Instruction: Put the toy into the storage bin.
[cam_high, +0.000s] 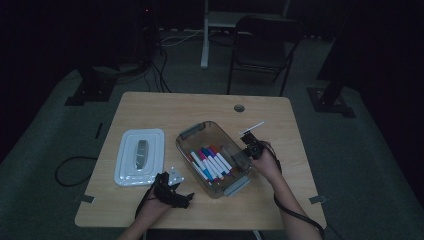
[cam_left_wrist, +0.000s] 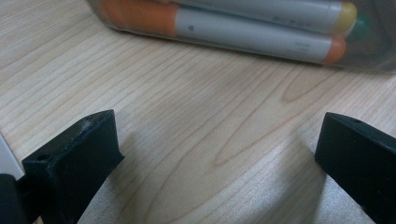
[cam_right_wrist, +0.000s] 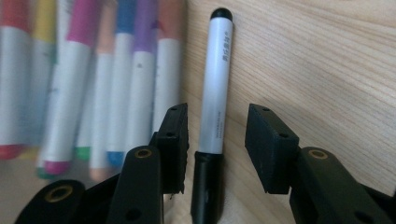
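- The light wooden table (cam_high: 150, 107) carries everything; at its middle sits the clear plastic oblong bin (cam_high: 186, 134) with grey end handles, lying slantwise, its near end close to the table's near edge.
- The bin's flat white lid (cam_high: 127, 150) with a grey handle lies beside it towards the table's left edge, so the bin stands open.
- In the bin a row of coloured-capped white markers (cam_high: 212, 162) lies side by side along its floor; blue, pink, purple and orange caps show.
- The step in hand looks like putting one more marker among them: the right gripper (cam_right_wrist: 217, 144) hangs at the bin's right wall, jaws parted, with the white-barrelled black-capped marker (cam_right_wrist: 215, 74) between them; the pads do not seem to press it, so it is likely just let go.
- The next move, as I judge it, calls for lifting the right gripper straight clear without dragging that marker along.
- The left gripper (cam_left_wrist: 215, 154) rests low on the table near its near edge, jaws wide apart over bare wood, nothing between them.
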